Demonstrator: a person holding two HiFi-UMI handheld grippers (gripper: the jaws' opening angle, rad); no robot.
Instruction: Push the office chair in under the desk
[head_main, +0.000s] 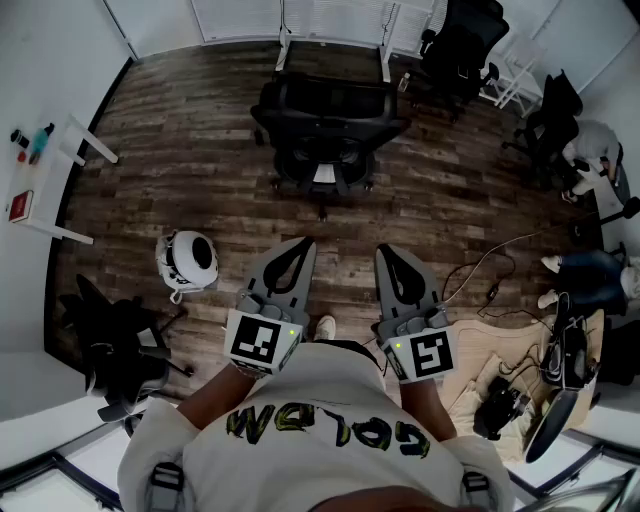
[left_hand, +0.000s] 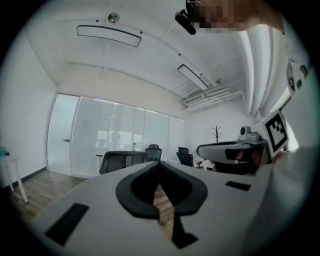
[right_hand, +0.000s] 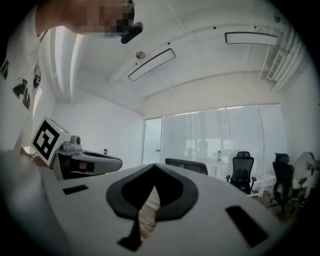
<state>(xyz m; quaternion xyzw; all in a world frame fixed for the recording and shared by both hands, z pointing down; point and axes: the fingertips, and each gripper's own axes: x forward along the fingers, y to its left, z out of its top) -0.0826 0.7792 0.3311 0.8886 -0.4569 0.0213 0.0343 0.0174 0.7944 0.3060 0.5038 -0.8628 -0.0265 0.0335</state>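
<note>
A black office chair (head_main: 325, 130) stands on the wood floor with its back toward me, in front of a white desk (head_main: 335, 30) by the window. My left gripper (head_main: 302, 245) and right gripper (head_main: 384, 252) are held level side by side, well short of the chair. Both are shut with nothing between the jaws. The chair's backrest (left_hand: 122, 161) shows beyond the left gripper (left_hand: 159, 165) in the left gripper view. It appears again as the backrest (right_hand: 186, 165) past the right gripper (right_hand: 154, 166) in the right gripper view.
A white round helmet-like object (head_main: 188, 260) lies on the floor left of my grippers. Another black chair (head_main: 115, 345) stands at the lower left, more chairs (head_main: 460, 50) at the back right. A seated person (head_main: 590, 150) and cables with a bag (head_main: 500, 395) are at right. White side table (head_main: 40, 185) at left.
</note>
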